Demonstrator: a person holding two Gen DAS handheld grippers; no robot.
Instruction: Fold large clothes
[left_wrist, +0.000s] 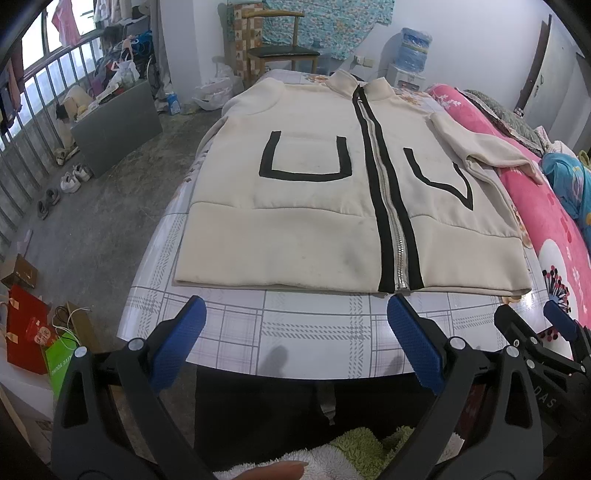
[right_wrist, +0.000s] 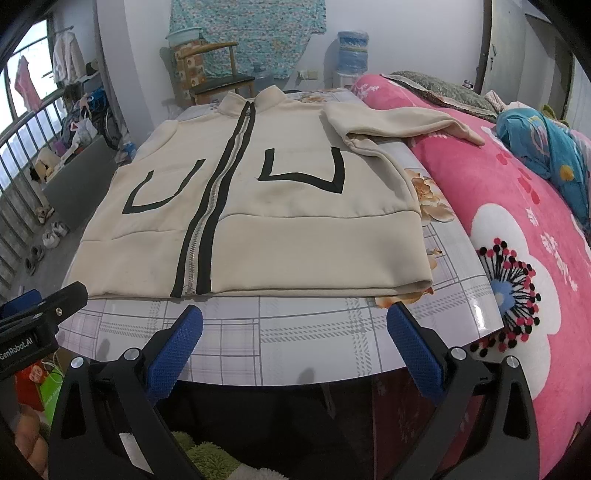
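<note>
The cream zip-front jacket with black trim and black U-shaped pocket outlines (left_wrist: 295, 221) lies face up and zipped on the table covered in a grey-check glossy cloth (left_wrist: 295, 332). Its collar points away from the cameras and its hem runs parallel to the near table edge, a little back from it. The body is spread flat, which I judge to be deliberate: a flat, closed front gives straight lines to fold along.

The sleeve on the right side (right_wrist: 399, 122) stretches sideways off the body, and its cuff end rests on the pink floral blanket (right_wrist: 517, 221) that lies against the table. On the opposite side no sleeve is spread out; only a fold of cream fabric shows over the far table edge in the left wrist view, and its course cannot be made out.

The left gripper (left_wrist: 295, 343) hangs over the bare strip of table in front of the hem, its blue-padded jaws spread wide with nothing between them. The right gripper (right_wrist: 295, 343) stands likewise, jaws wide apart and empty, just beside the left one. Neither touches the jacket. Both tilt down toward the hem, the left facing the zip's bottom end and the right facing the hem to the right of the zip.

Assessment: folding has not begun. The outstretched right sleeve looks the likely first part to bring in over the body.
</note>
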